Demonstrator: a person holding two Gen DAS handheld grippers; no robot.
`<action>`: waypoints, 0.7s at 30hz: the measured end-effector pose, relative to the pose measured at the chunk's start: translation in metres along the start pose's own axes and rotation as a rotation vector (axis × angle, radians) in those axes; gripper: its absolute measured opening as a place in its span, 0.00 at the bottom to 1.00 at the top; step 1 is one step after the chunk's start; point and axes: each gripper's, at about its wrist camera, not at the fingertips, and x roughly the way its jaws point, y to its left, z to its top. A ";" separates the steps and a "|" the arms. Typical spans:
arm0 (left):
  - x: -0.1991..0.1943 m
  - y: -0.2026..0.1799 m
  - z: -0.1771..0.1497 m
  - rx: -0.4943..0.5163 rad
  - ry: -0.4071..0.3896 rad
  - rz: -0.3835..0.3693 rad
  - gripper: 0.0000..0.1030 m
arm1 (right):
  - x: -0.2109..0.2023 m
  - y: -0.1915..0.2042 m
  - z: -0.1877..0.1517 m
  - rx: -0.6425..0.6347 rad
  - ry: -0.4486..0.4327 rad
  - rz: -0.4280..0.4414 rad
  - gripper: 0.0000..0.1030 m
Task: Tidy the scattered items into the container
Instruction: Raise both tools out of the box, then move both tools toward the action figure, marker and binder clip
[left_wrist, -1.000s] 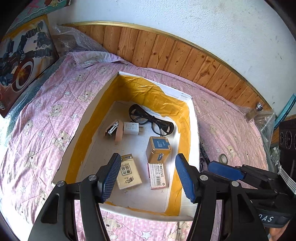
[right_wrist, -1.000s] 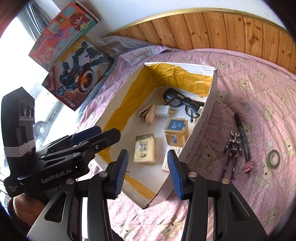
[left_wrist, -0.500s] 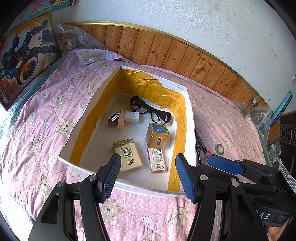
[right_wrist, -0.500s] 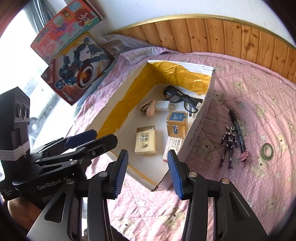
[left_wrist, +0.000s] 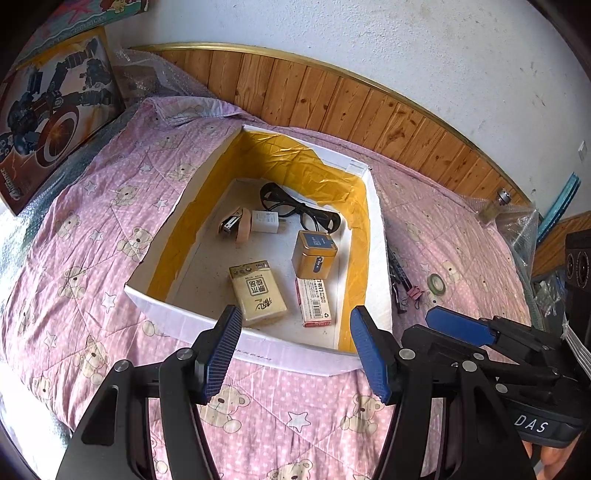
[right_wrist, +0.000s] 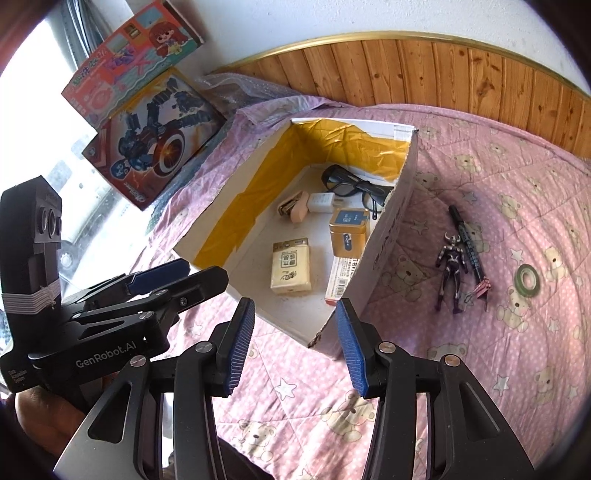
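both grippers, left gripper (left_wrist: 295, 350) and right gripper (right_wrist: 295, 343), released, empty. toy figure (right_wrist: 451, 271), pen (right_wrist: 468, 245), tape roll (right_wrist: 527, 276) lie at 3 o'clock of the box (right_wrist: 384, 254) — risk: soft quilt (right_wrist: 498, 369) yields, thin pen slips the pads.

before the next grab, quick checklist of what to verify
1. Right gripper open and empty: ok.
2. Left gripper open and empty: ok.
3. Toy figure on the quilt, nothing on top of it: ok.
4. Pen lies close beside the figure; risk of snagging both: cannot tell.
5. Tape roll apart from the others: ok.
6. Box has bare floor for more: ok.
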 end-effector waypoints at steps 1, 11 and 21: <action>0.000 -0.001 -0.001 0.002 0.001 -0.003 0.61 | -0.001 -0.002 -0.002 0.007 -0.005 -0.001 0.47; -0.002 -0.022 -0.009 0.079 -0.004 0.015 0.61 | -0.010 -0.020 -0.015 0.069 -0.027 0.010 0.47; -0.004 -0.040 -0.012 0.136 -0.012 0.037 0.61 | -0.019 -0.040 -0.026 0.116 -0.051 0.051 0.47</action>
